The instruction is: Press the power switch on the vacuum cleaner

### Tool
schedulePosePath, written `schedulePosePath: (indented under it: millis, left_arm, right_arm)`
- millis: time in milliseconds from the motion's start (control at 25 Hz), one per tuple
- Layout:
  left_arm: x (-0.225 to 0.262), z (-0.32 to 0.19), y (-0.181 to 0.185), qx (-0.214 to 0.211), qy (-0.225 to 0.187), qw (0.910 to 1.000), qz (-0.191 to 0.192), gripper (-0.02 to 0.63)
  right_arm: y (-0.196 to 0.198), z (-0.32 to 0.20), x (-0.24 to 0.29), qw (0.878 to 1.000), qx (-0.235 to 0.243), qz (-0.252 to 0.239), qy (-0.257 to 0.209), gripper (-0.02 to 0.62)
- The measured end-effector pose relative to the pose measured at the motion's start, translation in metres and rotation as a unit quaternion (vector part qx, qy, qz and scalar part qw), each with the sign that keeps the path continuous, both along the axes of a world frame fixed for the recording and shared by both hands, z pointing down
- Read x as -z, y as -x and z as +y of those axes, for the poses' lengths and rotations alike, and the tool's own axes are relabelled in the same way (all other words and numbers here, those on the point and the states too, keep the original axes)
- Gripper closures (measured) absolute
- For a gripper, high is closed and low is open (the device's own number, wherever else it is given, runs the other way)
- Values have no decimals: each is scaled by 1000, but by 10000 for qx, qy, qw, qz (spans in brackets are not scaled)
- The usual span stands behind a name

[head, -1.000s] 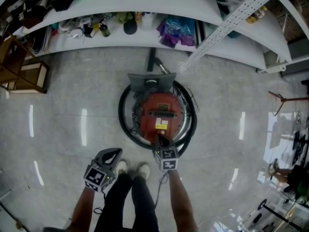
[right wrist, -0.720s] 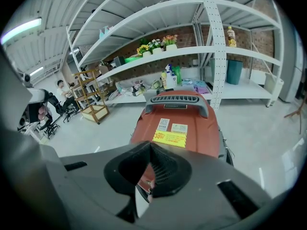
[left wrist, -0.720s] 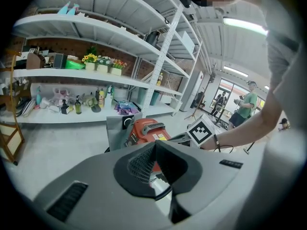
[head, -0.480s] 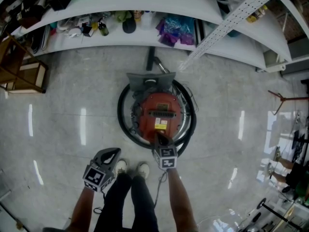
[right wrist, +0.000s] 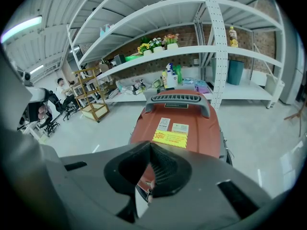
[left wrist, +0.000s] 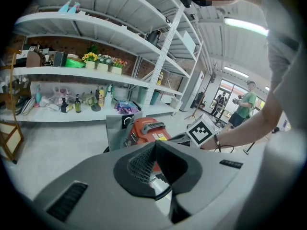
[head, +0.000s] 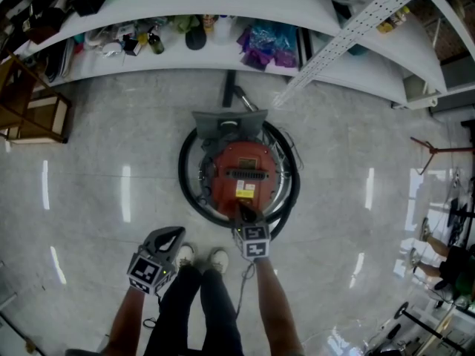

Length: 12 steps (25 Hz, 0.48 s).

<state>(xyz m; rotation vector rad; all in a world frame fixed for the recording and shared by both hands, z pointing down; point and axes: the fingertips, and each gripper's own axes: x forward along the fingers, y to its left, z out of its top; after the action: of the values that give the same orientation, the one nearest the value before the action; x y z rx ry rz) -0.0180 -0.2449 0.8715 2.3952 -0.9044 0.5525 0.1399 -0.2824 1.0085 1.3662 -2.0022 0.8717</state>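
Storeroom-like workshop — tall white metal shelving [right wrist: 207, 28], brick back wall [right wrist: 254, 35], polished grey floor [head: 111, 147]

Left gripper [head: 175, 236] jaws together, hanging by the left leg. Right gripper [head: 245, 215] jaws together, reaching further forward.

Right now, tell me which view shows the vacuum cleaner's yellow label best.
The right gripper view: the yellow label lies large and unobstructed on top of the red vacuum cleaner. The head view shows it only as a small yellow patch; the left gripper view catches just a sliver, side-on.
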Motion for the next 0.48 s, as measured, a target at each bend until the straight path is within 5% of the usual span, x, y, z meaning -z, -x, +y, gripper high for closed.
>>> schedulePosePath:
  millis: [480]
  left_arm:
    - [-1, 1, 3, -78, -27, 10000, -55, 600]
  right_arm:
    - [1, -1, -1, 10000, -1, 84, 27, 583]
